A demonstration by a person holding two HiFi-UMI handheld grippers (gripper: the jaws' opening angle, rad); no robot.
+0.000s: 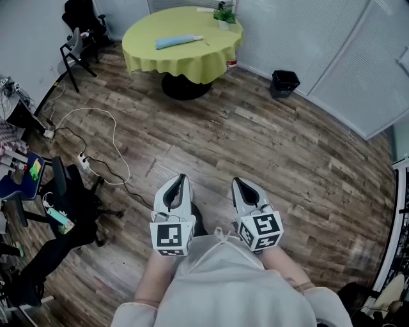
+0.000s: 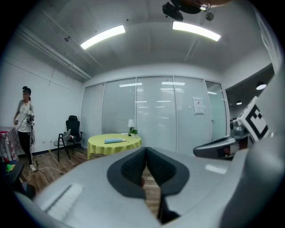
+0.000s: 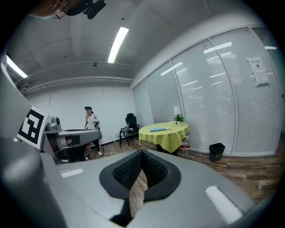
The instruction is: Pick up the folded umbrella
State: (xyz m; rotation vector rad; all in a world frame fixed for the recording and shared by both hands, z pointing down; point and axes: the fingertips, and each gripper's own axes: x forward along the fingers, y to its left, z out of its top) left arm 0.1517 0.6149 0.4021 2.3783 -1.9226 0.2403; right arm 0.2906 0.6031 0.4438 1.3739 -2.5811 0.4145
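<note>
The folded umbrella (image 1: 179, 41) is light blue and lies on a round table with a yellow-green cloth (image 1: 182, 54) at the far end of the room. It also shows small and distant in the left gripper view (image 2: 115, 140) and the right gripper view (image 3: 159, 129). My left gripper (image 1: 181, 177) and right gripper (image 1: 236, 181) are held side by side close to my body, far from the table. Both are shut with nothing between their jaws.
A potted plant (image 1: 224, 15) stands on the table's far edge. A black bin (image 1: 284, 82) sits by the glass wall, a black chair (image 1: 82, 33) left of the table. Cables and a power strip (image 1: 83, 161) lie on the wood floor at left. A person (image 3: 91, 129) stands by the wall.
</note>
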